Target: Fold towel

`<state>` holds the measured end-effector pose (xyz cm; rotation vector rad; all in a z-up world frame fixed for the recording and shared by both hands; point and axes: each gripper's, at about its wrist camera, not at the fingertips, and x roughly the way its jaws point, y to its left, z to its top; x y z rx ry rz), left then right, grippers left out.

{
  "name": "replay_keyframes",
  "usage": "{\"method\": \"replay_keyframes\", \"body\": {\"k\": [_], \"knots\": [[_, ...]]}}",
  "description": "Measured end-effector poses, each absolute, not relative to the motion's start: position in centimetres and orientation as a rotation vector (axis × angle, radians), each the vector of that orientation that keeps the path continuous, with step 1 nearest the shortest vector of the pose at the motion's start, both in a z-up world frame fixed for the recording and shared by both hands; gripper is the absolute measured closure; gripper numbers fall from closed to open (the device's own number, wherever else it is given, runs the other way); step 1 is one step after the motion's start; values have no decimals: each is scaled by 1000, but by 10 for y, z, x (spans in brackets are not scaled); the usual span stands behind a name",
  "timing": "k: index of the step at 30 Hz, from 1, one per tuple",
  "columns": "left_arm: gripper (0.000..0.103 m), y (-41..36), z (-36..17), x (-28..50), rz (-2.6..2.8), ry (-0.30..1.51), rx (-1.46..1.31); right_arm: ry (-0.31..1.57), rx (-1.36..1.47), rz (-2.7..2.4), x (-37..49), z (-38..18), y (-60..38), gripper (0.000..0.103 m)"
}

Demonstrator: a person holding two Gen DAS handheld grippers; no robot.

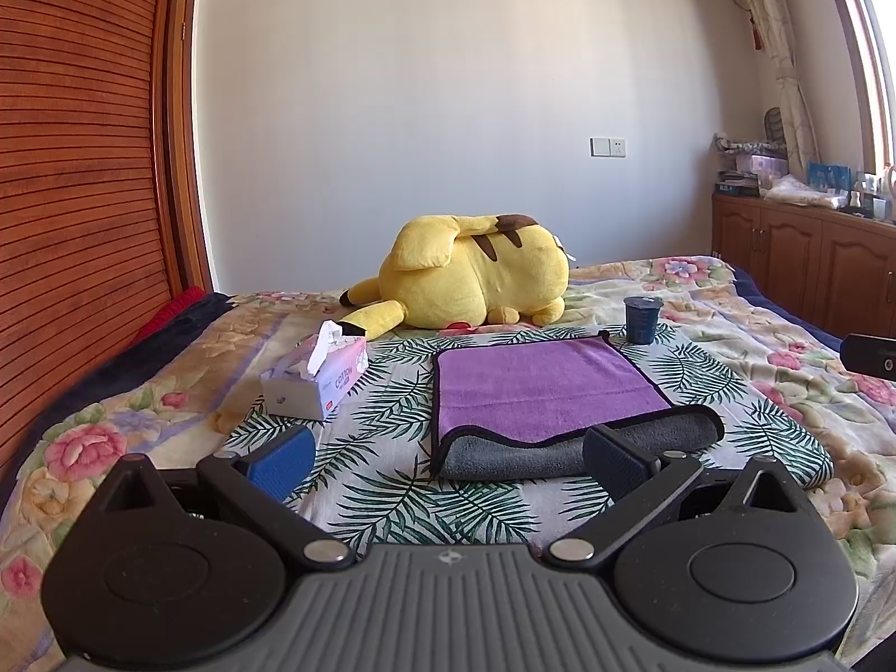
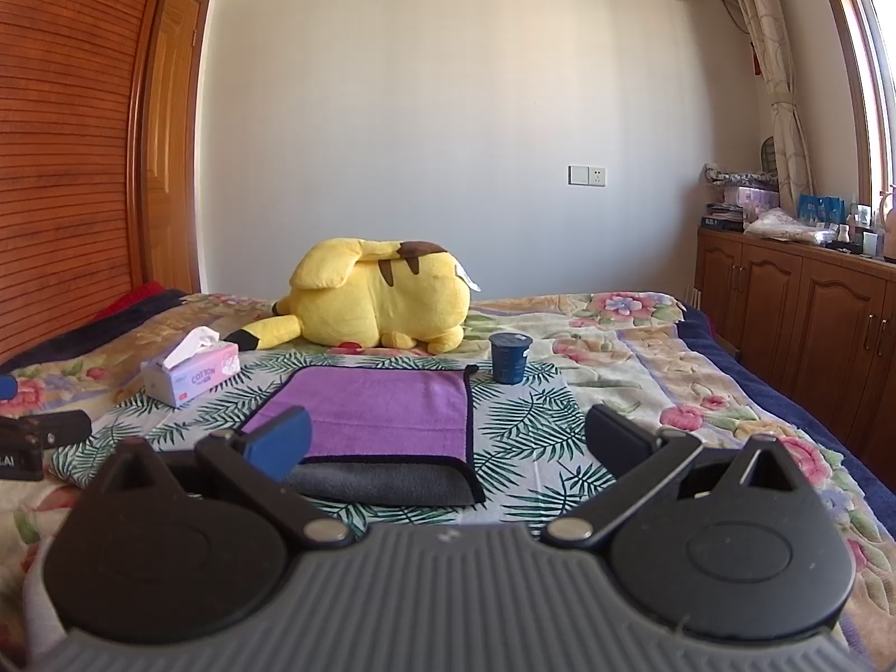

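Left gripper (image 1: 448,462) & right gripper (image 2: 448,442): both spread wide, holding nothing, just in front of the towel (image 1: 537,392), w/ cup (image 1: 643,319) behind towel.

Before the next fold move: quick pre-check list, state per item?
1. Left gripper open, holding nothing: ok.
2. Right gripper open, holding nothing: ok.
3. Towel lies flat on the leaf-print cloth, purple side up, near edge rolled over showing grey: ok, one fold looks begun.
4. Near folded edge reachable, nothing lying on it: ok.
5. Blue cup stands upright by the towel's far right corner, apart from it: ok, but watch it when lifting that corner.
6. Tissue box left of the towel, apart: ok.
7. Far edge aligned under the fold: cannot tell.
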<state>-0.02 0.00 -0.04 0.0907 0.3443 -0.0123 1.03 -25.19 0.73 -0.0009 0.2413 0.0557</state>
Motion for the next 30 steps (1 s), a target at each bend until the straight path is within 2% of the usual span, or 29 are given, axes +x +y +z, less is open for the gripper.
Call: {"method": "replay_keyframes", "body": {"k": [30], "knots": [[16, 0, -1, 0, -13, 342, 91, 241, -1, 55, 10, 7, -251, 0]]}}
